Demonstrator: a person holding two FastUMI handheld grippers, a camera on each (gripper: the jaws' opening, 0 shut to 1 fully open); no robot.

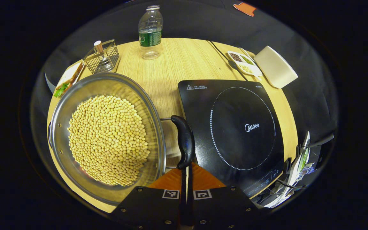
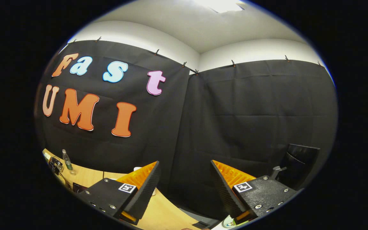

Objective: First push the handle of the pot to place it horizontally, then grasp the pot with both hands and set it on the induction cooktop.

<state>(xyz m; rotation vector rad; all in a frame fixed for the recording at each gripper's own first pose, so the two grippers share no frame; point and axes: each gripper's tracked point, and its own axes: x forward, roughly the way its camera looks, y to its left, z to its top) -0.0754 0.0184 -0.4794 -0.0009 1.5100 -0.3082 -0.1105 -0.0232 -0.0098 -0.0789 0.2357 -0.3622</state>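
Silver pot (image 1: 59,124) of yellow beans (image 1: 109,140) (black handle (image 1: 184,145)), black induction cooktop (image 1: 235,127), pale wood-grain table (image 1: 177,64).

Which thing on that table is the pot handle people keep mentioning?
Start at the wooden table and find the big steel pot full of yellow beans. Its handle is the curved black grip on wire arms at the rim, facing the black cooktop. Nothing else there is black, curved and joined to the pot.
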